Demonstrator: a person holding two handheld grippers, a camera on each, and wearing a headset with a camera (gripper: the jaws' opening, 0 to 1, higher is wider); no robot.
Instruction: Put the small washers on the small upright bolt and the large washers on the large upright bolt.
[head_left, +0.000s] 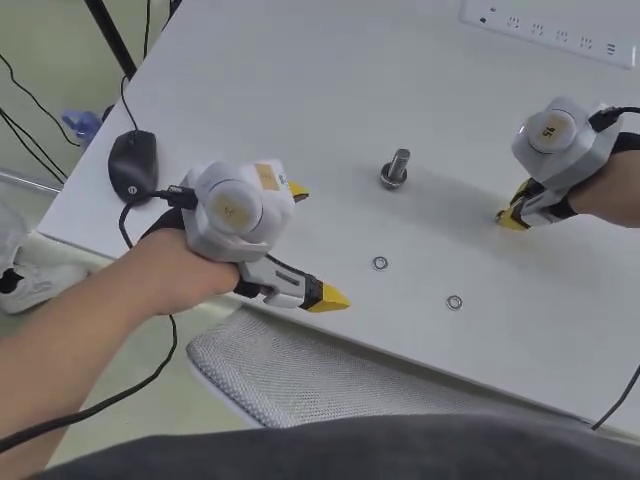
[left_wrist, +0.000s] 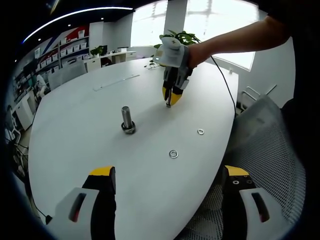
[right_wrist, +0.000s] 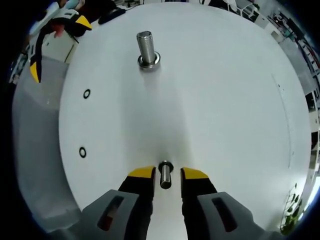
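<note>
The left gripper (head_left: 316, 243) hangs over the near edge of the desk (head_left: 300, 90), above a mesh chair (head_left: 280, 370), its jaws spread wide and holding nothing. Just inside that edge a washer (head_left: 380, 263) lies flat, and a second washer (head_left: 454, 302) lies closer to the edge; their sizes I cannot tell. Farther in, mid-desk, the large bolt (head_left: 396, 168) stands upright. Toward the right edge the right gripper (head_left: 512, 218) points down at the desk, its jaws parted on either side of the small bolt (right_wrist: 165, 176), which stands upright between them with a sliver of gap on each side. A mouse (head_left: 132, 165) sits at the left edge. A power strip (head_left: 540, 30) lies along the far edge.
</note>
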